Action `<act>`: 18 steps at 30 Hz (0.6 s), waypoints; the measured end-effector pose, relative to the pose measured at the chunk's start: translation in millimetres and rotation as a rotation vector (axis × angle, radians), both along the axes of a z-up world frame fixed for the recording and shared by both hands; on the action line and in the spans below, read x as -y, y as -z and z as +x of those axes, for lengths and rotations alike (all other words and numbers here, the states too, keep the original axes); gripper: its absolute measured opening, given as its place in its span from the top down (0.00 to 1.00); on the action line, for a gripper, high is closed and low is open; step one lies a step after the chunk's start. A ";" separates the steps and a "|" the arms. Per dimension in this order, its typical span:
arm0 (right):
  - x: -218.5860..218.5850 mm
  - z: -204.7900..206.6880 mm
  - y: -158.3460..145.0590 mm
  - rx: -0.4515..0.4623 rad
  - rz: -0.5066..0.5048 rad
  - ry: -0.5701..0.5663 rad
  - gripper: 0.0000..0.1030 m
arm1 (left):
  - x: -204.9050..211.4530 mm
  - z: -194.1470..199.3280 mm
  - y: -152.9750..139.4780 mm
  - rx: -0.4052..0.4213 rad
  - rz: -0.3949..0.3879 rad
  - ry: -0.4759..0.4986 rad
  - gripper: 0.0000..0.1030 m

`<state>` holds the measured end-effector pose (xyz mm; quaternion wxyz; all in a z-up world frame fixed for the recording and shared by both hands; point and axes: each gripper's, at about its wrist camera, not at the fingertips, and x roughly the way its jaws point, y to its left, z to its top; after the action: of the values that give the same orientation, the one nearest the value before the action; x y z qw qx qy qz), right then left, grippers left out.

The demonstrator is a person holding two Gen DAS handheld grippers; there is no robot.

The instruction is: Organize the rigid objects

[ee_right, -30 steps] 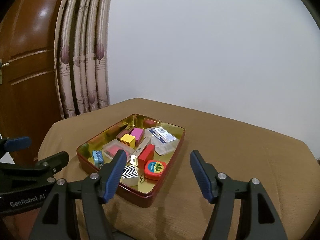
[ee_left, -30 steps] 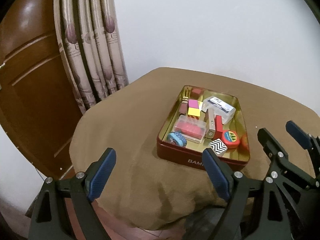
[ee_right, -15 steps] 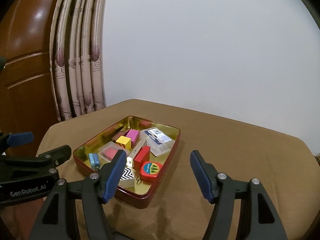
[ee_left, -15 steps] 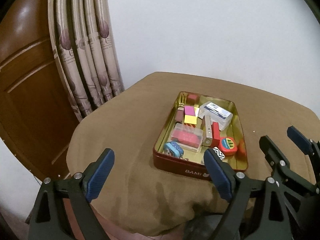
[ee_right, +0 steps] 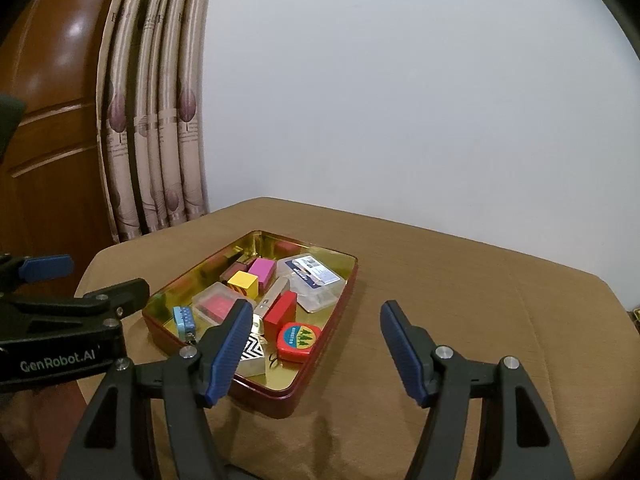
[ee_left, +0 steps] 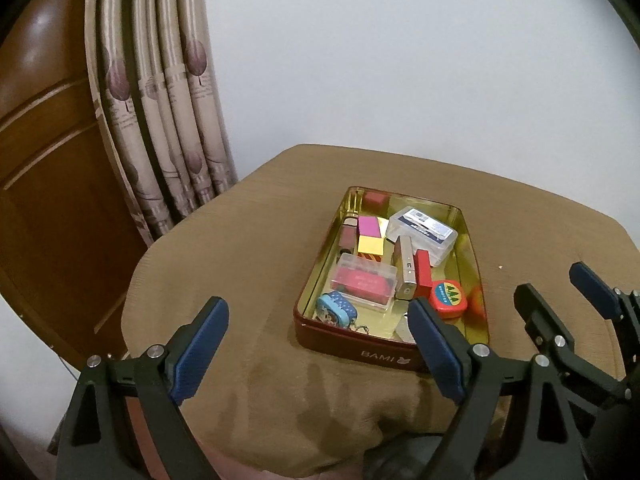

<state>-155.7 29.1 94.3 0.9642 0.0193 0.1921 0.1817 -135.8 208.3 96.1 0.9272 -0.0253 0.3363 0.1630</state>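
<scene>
The left gripper [ee_left: 318,344] hangs over the near edge of the table [ee_left: 248,248] with its jaws spread wide and nothing between them; its blue pads [ee_left: 200,346] stand well apart. To its right the right gripper [ee_right: 316,350] is spread just as wide and is also empty, held above the cloth on the near side of the tin [ee_left: 478,264].

The tin sits on the brown cloth, toward the middle of the table, and holds all the small things. From the left wrist view, along its left side lie a blue dotted case [ee_left: 336,310] at the near corner, a clear box with a red block inside [ee_left: 365,282], then a yellow cube [ee_left: 371,245] and a pink cube [ee_left: 369,226] touching each other. A dark brown piece [ee_left: 347,234] beside them is hard to make out. At the far end sits a small red block [ee_left: 376,199]. Toward the right are a silver bar [ee_left: 405,268], a red block [ee_left: 422,274] just beside it, a clear lidded box with a blue label [ee_left: 424,232], and a round red tape measure [ee_left: 448,296].

A black-and-white zigzag block [ee_right: 251,354] at the near end is partly covered by a gripper finger in both views. Lettering on the tin's front wall is cut off by the finger. At far left, a curtain [ee_left: 160,120] hangs beside a wooden door [ee_left: 48,160].
</scene>
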 end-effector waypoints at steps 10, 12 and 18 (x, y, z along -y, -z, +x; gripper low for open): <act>-0.3 3.1 2.8 -0.007 -0.002 0.001 0.34 | -2.6 2.0 -0.4 0.020 -0.013 0.006 0.10; -1.3 3.5 3.6 -0.011 -0.007 -0.004 0.34 | -3.2 3.5 0.0 0.019 -0.035 0.028 0.10; -4.6 -1.1 1.5 0.010 -0.018 -0.010 0.34 | 2.8 4.0 -2.2 0.046 -0.002 0.046 0.11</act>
<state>-156.7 33.7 92.8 0.9644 0.0089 0.1889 0.1848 -131.7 205.5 98.3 0.9381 -0.0224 0.3157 0.1408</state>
